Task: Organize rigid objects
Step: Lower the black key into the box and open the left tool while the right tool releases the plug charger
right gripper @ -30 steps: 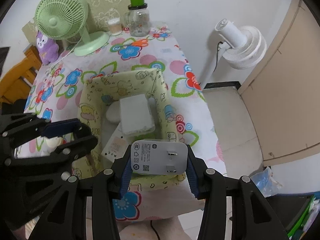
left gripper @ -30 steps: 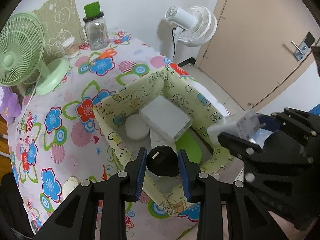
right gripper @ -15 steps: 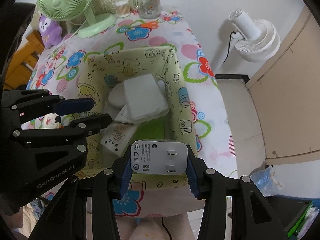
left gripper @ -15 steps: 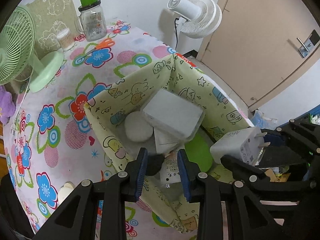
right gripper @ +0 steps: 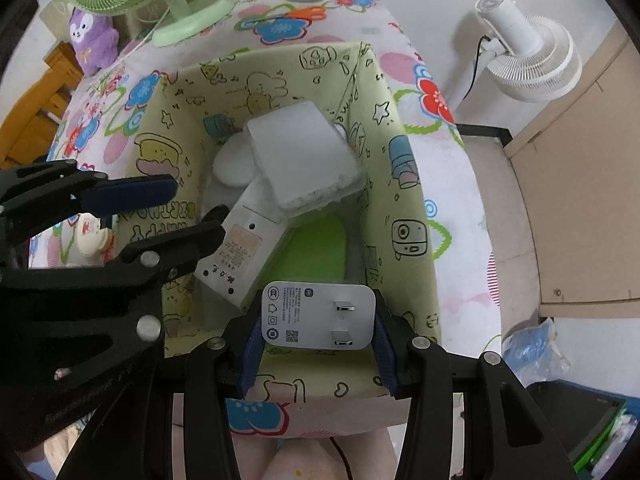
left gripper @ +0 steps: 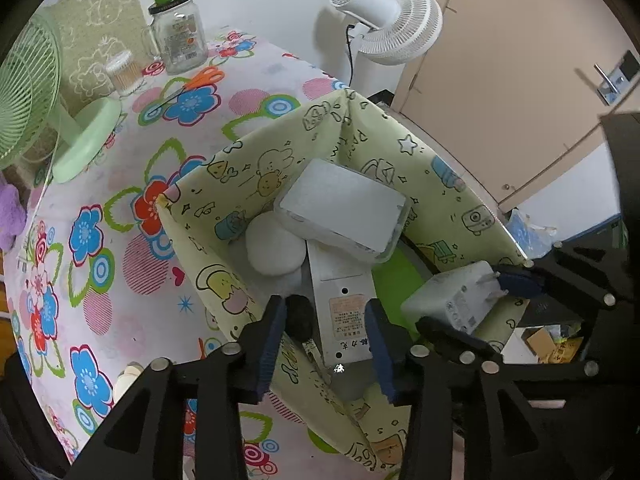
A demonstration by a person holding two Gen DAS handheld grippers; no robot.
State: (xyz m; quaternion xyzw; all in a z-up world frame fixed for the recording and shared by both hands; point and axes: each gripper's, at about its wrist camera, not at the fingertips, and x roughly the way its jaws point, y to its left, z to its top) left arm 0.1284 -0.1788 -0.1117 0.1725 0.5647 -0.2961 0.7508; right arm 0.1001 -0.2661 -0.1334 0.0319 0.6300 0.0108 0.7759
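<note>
Position matters most here: your right gripper (right gripper: 318, 340) hangs over the near end of the yellow fabric bin (right gripper: 400, 240), pointing steeply down, with the white charger (right gripper: 318, 316) pinched flat between its blue pads. The charger's long side runs across from pad to pad and its two metal prongs face up at the camera. Straight below and just beyond it lies the bare green floor (right gripper: 316, 248) of the bin, the only open patch left, so that looks like the spot for the drop.

Your left gripper (left gripper: 326, 334) is over the same bin on the other side, and its jaws are opening. A small black plug (left gripper: 298, 318) sits against the left pad while the right pad stands clear of it, so it looks released or nearly so, though I cannot tell whether it has come to rest. It is beside the long white box (left gripper: 344, 320) whose labelled end points toward you.

Farther in, a frosted plastic case (left gripper: 344, 208) lies on the far end of that box, with a round white puff (left gripper: 274, 250) just beside it.

Judging by the layout, the right gripper is the nearer one to the green patch. Keep the charger clear of the box edge and the left gripper's fingers (right gripper: 176, 246), which reach in from the left.
</note>
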